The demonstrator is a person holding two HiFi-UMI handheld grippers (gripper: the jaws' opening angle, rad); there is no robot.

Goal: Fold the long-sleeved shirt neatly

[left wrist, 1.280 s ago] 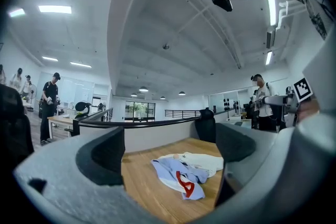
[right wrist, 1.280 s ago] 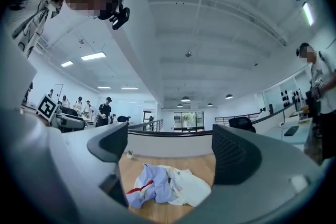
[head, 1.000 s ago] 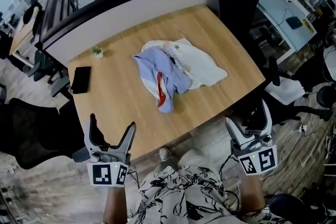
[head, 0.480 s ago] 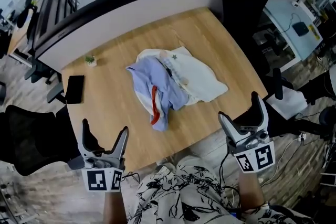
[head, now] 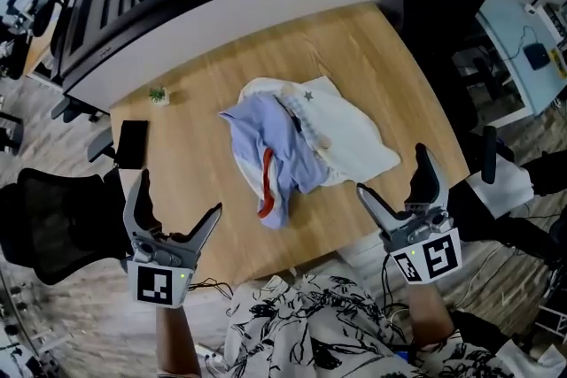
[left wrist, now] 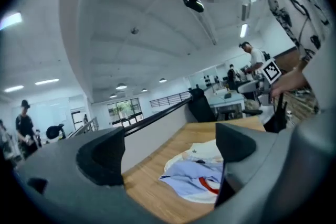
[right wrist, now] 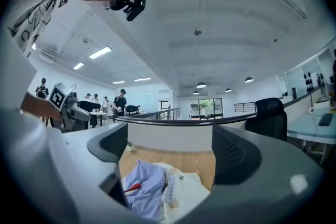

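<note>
The long-sleeved shirt lies crumpled near the middle of the wooden table, its pale blue part with a red stripe to the left and its cream part, printed with a small dark star, to the right. The left gripper hangs off the table's near edge at about 7 o'clock from the shirt, jaws spread wide with nothing between them. The right gripper sits at about 5 o'clock, likewise released and empty. Each carries a black-and-white square marker. A black phone lies at 9 o'clock from the shirt and a small potted plant at 10 o'clock.
</note>
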